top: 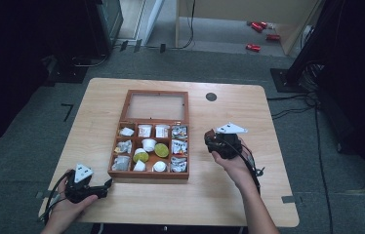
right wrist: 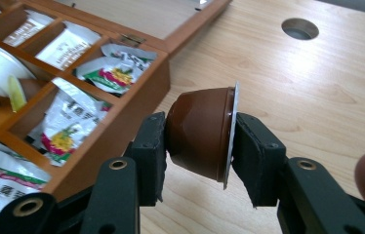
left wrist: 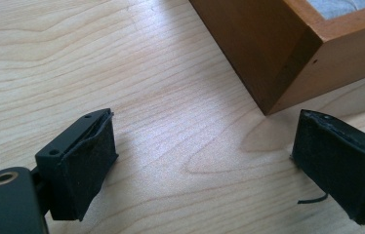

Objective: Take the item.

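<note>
Right gripper view showed the right gripper (right wrist: 199, 146) clamped on a brown capsule (right wrist: 201, 136), box (right wrist: 122, 122) at nine o'clock; left gripper (left wrist: 205, 161) gaped empty.

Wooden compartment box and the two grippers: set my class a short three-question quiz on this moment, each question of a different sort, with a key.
1. True or false: the left gripper is clamped on the corner of the wooden box.
2. Multiple choice: what does the right gripper hold? A) a white cup B) a brown capsule C) a green packet
3. Short answer: on which side of the box, in the high view, does the right gripper hang?

Key
1. False: its jaws stand open over the bare table, with the box corner just beyond them.
2. B: the brown capsule sits sideways between the pads, its foil rim against one pad.
3. The right side, beside the column of printed sachets.
</note>
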The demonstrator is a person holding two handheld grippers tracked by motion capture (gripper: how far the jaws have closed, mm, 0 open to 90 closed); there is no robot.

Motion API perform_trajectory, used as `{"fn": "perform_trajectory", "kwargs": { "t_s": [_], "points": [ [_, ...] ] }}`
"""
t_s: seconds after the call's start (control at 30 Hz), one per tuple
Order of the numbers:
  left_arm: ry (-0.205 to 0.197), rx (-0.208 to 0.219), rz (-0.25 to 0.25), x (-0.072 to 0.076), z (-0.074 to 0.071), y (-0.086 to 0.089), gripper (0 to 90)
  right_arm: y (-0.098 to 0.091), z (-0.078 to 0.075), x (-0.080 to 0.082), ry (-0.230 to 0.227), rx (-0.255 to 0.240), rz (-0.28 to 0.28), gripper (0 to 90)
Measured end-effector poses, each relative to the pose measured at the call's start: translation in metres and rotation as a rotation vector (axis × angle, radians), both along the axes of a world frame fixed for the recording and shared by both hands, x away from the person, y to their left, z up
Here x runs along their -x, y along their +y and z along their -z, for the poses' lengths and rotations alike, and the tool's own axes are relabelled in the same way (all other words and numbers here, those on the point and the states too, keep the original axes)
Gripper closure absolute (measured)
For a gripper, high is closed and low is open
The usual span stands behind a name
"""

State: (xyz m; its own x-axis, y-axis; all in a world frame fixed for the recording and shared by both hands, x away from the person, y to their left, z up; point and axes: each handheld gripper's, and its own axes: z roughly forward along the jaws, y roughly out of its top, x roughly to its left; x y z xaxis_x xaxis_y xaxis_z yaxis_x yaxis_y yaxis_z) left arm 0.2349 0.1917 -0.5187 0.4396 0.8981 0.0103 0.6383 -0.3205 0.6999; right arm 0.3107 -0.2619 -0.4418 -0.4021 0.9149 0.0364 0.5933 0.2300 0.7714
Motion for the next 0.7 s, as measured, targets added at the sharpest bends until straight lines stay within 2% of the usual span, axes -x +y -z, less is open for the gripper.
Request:
{"fn": "perform_trajectory", "kwargs": {
  "t_s": [0.3,0.7],
  "points": [
    [0.0,-0.001,0.001,0.0,0.0,0.0,9.4,-0.011,0.016,-0.005,0.021,-0.004,0.03,58.0],
    [0.0,0.0,0.0,0.0,0.0,0.0,9.4,-0.019,0.036,-0.009,0.063,0.017,0.053,57.9]
  ]
}}
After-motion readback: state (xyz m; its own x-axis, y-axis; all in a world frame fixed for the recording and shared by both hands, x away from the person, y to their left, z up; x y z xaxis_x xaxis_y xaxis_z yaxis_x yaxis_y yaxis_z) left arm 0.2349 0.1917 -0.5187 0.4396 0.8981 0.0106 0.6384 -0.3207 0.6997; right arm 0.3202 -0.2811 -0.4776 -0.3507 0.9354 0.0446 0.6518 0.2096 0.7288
